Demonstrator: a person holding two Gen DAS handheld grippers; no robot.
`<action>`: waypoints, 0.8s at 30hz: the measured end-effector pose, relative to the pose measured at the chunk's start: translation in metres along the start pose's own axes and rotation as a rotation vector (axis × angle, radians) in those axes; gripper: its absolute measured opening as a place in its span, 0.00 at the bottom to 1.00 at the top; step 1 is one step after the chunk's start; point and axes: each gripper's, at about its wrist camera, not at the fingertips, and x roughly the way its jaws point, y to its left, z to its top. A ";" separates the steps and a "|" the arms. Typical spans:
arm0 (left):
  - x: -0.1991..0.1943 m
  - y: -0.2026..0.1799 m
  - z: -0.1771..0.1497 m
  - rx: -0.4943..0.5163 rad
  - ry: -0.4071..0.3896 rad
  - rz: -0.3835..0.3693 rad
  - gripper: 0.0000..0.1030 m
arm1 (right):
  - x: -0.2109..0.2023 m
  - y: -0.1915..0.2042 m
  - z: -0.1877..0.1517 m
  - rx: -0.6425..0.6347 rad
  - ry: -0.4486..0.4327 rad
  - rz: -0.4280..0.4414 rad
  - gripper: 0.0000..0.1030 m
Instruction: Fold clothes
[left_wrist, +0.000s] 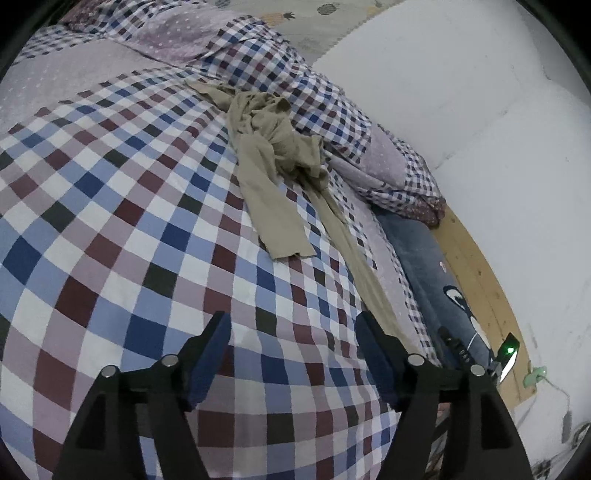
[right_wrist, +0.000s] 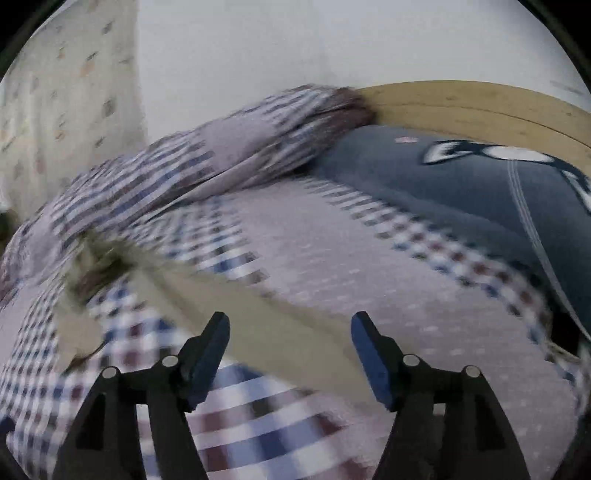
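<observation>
A crumpled beige garment (left_wrist: 275, 155) lies on the checkered bed cover (left_wrist: 122, 229), bunched at the far end with two long strips trailing toward me. My left gripper (left_wrist: 293, 321) is open above the cover, well short of the heap, and one beige strip (left_wrist: 354, 273) runs just past its right finger. The right wrist view is motion-blurred. In it my right gripper (right_wrist: 290, 321) is open, hovering over a beige strip (right_wrist: 258, 317) that passes between and under its fingers. The bunched part of the garment (right_wrist: 96, 262) lies to the left.
A folded checkered quilt (left_wrist: 332, 107) lies along the bed's far side next to a white wall (left_wrist: 461, 92). A dark blue pillow (right_wrist: 461, 184) rests against the wooden headboard (right_wrist: 461, 107). A small device with a green light (left_wrist: 509, 354) sits by the bed's edge.
</observation>
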 end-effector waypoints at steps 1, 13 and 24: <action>-0.001 0.004 0.002 -0.021 0.001 0.002 0.73 | 0.003 0.011 -0.002 -0.027 0.014 0.020 0.71; -0.018 0.060 0.028 -0.280 -0.035 -0.016 0.74 | 0.024 0.182 -0.073 -0.462 0.137 0.385 0.71; -0.028 0.088 0.040 -0.397 -0.067 -0.040 0.74 | 0.064 0.289 -0.078 -0.749 0.167 0.433 0.68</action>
